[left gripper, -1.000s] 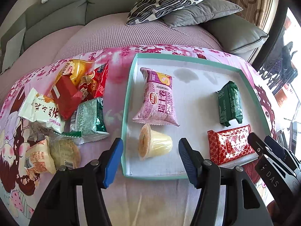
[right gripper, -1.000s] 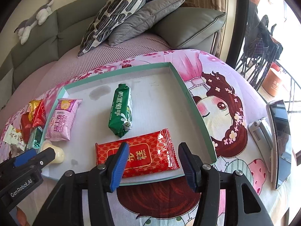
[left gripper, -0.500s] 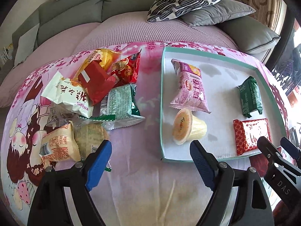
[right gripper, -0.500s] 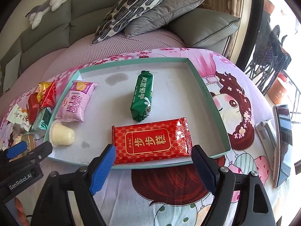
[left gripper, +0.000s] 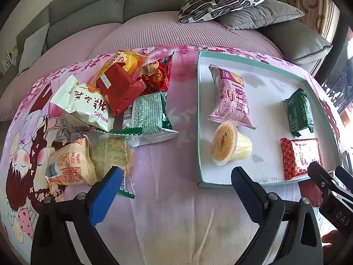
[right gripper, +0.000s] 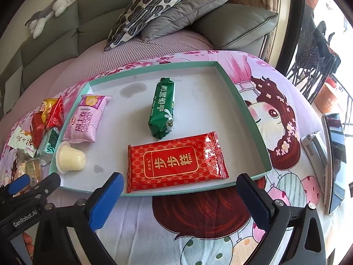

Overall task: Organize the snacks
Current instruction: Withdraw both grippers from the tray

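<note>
left tongs gaping wide, empty, snack pile ahead-left, right tongs gaping wide, empty, red packet in tray just ahead

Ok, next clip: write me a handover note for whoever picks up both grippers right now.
Left gripper: open, empty, low over the cloth between the snack pile and the tray.
Right gripper: open, empty, just off the tray's near edge, in front of the red packet.
Done: four snacks are in the tray: red packet, green packet, pink packet and jelly cup.
Left: the pile is still on the cloth left of the tray. Move its snacks into the tray one by one.
</note>
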{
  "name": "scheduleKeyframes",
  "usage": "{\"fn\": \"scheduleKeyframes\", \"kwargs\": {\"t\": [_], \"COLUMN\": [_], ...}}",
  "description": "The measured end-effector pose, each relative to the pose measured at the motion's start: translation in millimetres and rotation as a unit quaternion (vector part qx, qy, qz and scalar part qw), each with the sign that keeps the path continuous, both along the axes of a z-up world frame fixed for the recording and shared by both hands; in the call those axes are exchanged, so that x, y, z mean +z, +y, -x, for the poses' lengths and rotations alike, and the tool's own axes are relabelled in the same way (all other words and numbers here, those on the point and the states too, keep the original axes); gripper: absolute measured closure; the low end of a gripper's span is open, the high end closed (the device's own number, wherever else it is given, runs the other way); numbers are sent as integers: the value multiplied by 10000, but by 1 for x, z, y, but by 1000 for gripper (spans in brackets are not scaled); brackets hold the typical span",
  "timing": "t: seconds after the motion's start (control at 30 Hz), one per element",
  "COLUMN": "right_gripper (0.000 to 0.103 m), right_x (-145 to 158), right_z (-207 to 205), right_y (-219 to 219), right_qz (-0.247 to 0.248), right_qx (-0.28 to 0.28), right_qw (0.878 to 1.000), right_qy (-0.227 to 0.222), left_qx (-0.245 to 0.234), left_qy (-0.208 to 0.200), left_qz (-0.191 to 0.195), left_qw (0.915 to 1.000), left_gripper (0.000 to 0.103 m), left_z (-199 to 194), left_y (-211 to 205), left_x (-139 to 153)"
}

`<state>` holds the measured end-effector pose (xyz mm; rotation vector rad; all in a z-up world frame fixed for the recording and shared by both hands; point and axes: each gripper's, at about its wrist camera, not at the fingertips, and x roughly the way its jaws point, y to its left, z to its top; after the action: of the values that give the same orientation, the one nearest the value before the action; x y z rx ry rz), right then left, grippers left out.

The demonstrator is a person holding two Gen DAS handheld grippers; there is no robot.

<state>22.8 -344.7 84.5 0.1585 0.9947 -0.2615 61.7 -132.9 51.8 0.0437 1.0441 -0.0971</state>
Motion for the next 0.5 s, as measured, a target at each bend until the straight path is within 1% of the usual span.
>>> {"fn": "scheduleKeyframes", "kwargs": {"t": [0.27, 0.37, 0.5], "right_gripper": [0, 0, 0], "right_x": [0, 1, 2], "right_z": [1, 1, 3], "right_y": [-1, 1, 4], "right_qz": [-86, -74, -85], "right_qx": [-36, 15, 70], "right_qw": [10000, 10000, 9998], "right_qy": [-30, -51, -160], "left_qx": [5, 12, -63], "left_qy": [13, -92, -400], "left_qz": [48, -131, -348], "left_qw": [10000, 9999, 9986], "left_gripper": [4, 4, 4], "left_z": [1, 1, 5], "left_y": [1, -1, -4], "left_x": [2, 7, 16]}}
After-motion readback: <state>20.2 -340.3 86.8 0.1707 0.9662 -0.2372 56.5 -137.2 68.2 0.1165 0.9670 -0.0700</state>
